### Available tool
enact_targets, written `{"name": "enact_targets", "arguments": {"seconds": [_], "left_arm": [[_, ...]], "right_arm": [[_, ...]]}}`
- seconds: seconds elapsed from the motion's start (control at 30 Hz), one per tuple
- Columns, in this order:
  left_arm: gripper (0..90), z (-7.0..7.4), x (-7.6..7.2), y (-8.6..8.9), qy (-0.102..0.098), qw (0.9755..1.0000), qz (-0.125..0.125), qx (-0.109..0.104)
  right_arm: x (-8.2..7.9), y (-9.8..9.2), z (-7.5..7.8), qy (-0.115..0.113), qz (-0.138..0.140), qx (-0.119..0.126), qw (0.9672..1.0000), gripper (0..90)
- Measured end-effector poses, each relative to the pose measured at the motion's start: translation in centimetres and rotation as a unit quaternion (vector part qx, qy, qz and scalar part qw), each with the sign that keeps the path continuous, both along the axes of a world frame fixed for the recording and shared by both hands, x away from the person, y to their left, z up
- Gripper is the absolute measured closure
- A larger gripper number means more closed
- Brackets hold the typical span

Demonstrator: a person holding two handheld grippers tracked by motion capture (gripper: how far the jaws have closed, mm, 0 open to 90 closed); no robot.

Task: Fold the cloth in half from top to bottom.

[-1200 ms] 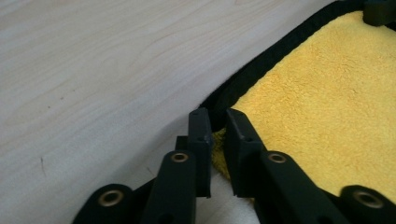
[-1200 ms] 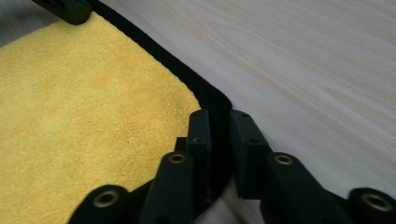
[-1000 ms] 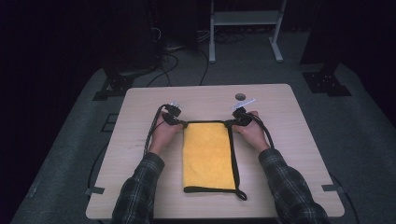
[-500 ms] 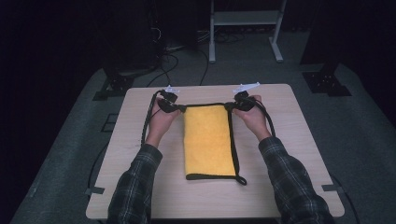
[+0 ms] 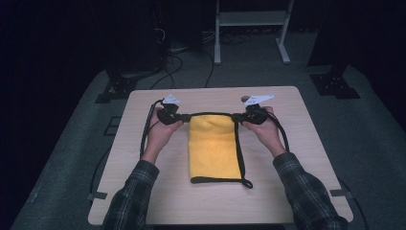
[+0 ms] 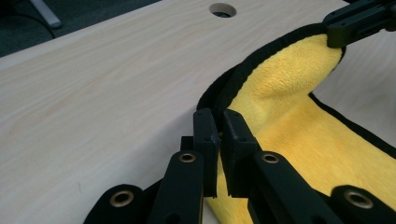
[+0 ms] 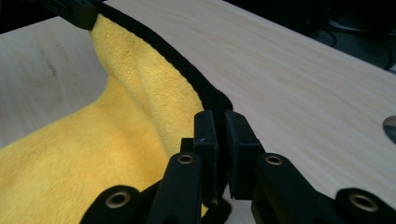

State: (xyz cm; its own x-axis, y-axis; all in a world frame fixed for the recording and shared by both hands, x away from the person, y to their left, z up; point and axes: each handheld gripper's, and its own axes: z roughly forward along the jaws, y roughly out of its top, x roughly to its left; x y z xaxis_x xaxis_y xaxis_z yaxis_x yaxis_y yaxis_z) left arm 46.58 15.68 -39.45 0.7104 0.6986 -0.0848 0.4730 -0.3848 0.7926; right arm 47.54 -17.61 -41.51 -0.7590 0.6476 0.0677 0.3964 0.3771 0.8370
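Note:
A yellow cloth with a black hem (image 5: 213, 148) lies folded lengthwise on the wooden table (image 5: 143, 191), its far edge lifted and stretched taut. My left gripper (image 5: 184, 117) is shut on the far left corner of the cloth (image 6: 280, 88), its jaws pressed together on the black hem (image 6: 219, 93). My right gripper (image 5: 236, 117) is shut on the far right corner, and the cloth (image 7: 93, 154) hangs away from its jaws toward the other gripper (image 7: 70, 9). The near end of the cloth rests flat on the table.
A round cable hole (image 6: 222, 9) sits in the table near its far edge. Black cables (image 5: 146, 129) trail from both grippers along the table. Behind the table stand a white frame (image 5: 249, 28) and dark stands on the grey floor.
Both grippers have moved away from the person toward the table's far edge and spread slightly, pulling the cloth's far edge along and stretching it taut.

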Motion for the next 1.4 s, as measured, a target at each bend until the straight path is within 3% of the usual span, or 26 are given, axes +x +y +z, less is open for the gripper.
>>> {"name": "enact_targets", "arguments": {"seconds": [0.17, 0.5, 0.67, 0.87, 1.03, 1.23, 1.4], "left_arm": [[85.1, -1.1, -2.2, 0.1, 0.007, 0.9998, -0.009, -0.013], [85.2, -2.8, -5.5, 0.3, 0.026, 0.9991, -0.028, -0.020], [85.2, -3.1, -7.1, 0.6, 0.037, 0.9980, -0.039, -0.034], [85.2, -3.6, -9.5, 0.6, 0.048, 0.9970, -0.053, -0.030], [85.2, -3.6, -11.1, 0.7, 0.054, 0.9962, -0.061, -0.031], [85.2, -3.6, -12.6, 1.0, 0.058, 0.9952, -0.071, -0.034], [85.2, -4.8, -13.0, 0.9, 0.081, 0.9936, -0.076, -0.023]], "right_arm": [[-1.4, -0.6, -0.9, 0.007, 0.013, 0.006, 0.9999, 83.2], [-4.3, -1.0, -3.1, 0.027, 0.032, 0.009, 0.9991, 83.1], [-5.7, -1.4, -3.3, 0.035, 0.044, 0.014, 0.9983, 83.1], [-7.7, -1.3, -3.4, 0.030, 0.055, -0.004, 0.9980, 83.0], [-9.4, -1.5, -3.0, 0.026, 0.067, -0.003, 0.9974, 82.9], [-11.6, -1.7, -2.8, 0.025, 0.085, -0.002, 0.9961, 82.7], [-12.9, -1.7, -3.8, 0.043, 0.095, -0.012, 0.9945, 82.1]]}}
